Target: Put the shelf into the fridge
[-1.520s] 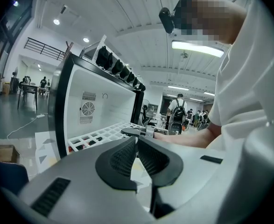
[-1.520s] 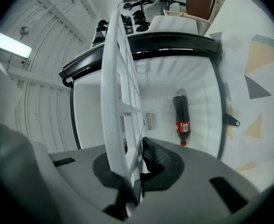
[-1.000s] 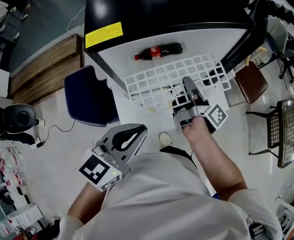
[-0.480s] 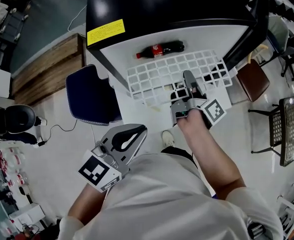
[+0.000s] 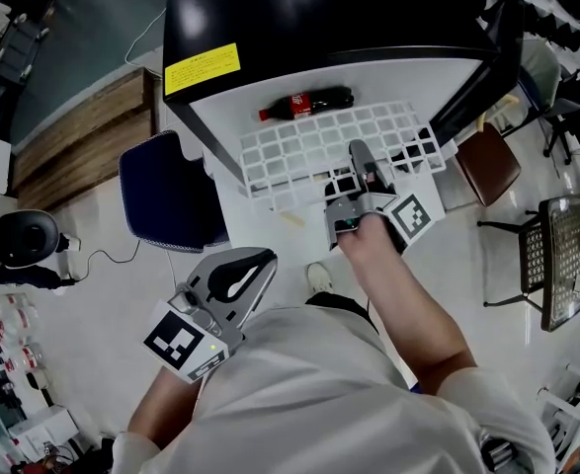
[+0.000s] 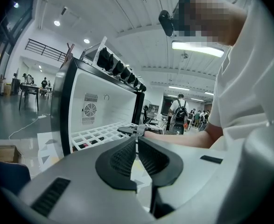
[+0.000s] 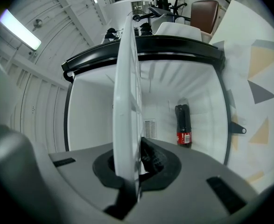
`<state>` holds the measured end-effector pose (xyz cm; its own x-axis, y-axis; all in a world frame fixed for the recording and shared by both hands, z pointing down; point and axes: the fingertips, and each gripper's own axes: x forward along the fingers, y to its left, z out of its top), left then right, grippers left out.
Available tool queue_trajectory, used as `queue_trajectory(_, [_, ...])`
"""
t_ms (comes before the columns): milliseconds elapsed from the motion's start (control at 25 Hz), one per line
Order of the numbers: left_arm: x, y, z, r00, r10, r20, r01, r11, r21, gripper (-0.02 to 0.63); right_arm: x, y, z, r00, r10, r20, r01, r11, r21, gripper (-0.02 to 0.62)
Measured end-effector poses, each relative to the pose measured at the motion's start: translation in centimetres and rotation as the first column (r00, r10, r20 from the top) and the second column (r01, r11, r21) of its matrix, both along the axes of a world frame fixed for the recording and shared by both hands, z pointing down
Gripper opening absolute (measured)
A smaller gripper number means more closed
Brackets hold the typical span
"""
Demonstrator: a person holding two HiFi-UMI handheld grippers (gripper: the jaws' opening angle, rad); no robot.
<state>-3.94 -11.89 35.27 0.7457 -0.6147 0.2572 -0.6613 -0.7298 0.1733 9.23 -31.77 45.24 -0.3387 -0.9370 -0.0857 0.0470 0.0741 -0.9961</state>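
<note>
Blue chair at the far left, beside the black fridge. Next to it, low by the person's waist, the left gripper hangs idle well short of the fridge; in its own view its jaws are pressed together with nothing between them. Further over, the white grid shelf lies flat across the fridge's open mouth, far edge inside the white cavity, near edge sticking out toward the person. A cola bottle lies inside, past the shelf's far edge. The right gripper is clamped on the shelf's near edge; its own view shows the shelf edge-on between the pads. A brown chair stands to the right.
</note>
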Motion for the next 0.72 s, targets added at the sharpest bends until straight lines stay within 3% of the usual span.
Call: queue_trajectory(720, [0.1,-1.9,-0.4,0.999,-0.048,0.009,0.048,0.999,0.002,0.029,-1.5,-4.7,0.0,0.999,-0.039,-0.024,0.039,0.999,-0.009,0.021])
